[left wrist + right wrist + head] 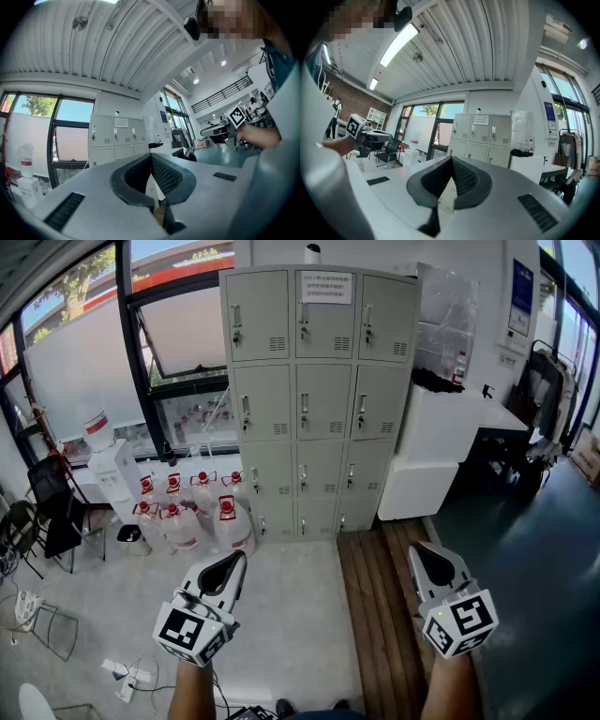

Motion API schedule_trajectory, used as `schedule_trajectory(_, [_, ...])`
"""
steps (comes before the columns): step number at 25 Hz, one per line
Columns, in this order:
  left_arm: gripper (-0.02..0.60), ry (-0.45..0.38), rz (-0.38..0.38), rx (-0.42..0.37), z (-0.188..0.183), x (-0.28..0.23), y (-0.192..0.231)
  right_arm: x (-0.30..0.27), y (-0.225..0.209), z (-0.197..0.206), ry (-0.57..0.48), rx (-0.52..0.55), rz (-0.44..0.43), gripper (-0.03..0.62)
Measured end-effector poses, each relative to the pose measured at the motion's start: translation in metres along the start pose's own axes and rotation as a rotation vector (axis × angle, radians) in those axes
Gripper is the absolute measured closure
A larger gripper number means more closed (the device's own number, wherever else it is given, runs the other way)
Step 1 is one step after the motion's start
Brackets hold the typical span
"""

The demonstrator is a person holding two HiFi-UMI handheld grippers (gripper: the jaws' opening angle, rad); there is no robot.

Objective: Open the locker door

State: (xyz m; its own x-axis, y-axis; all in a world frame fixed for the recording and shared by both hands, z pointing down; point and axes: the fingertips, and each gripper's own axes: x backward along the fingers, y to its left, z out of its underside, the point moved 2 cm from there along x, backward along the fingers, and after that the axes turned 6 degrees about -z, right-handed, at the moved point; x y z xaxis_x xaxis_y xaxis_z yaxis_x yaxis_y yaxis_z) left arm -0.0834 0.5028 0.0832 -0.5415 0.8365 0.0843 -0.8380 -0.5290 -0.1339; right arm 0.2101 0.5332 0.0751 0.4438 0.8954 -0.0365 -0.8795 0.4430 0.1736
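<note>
The grey locker block (319, 399), three columns of small doors with every door closed, stands against the far wall. It also shows far off in the left gripper view (117, 136) and the right gripper view (480, 136). My left gripper (234, 561) and right gripper (422, 551) are held low over the floor, well short of the lockers, and both point toward them. In the left gripper view the left gripper (151, 154) is shut with nothing between its pads. The right gripper (451, 158) is likewise shut and empty.
Several water jugs with red caps (202, 512) and a water dispenser (112, 465) stand left of the lockers. A black chair (52, 512) is at the far left. A white counter (441, 446) adjoins the lockers' right side. A wooden floor strip (384, 615) runs toward it.
</note>
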Motion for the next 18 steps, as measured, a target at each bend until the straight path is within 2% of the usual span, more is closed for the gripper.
schedule_trajectory(11, [0.565, -0.026, 0.025, 0.0, 0.004, 0.008, 0.016, -0.01, 0.014, -0.004, -0.008, 0.009, 0.023, 0.559])
schedule_trajectory(18, [0.565, -0.019, 0.03, 0.004, 0.012, 0.015, 0.033, -0.02, 0.026, -0.002, -0.033, -0.02, 0.038, 0.557])
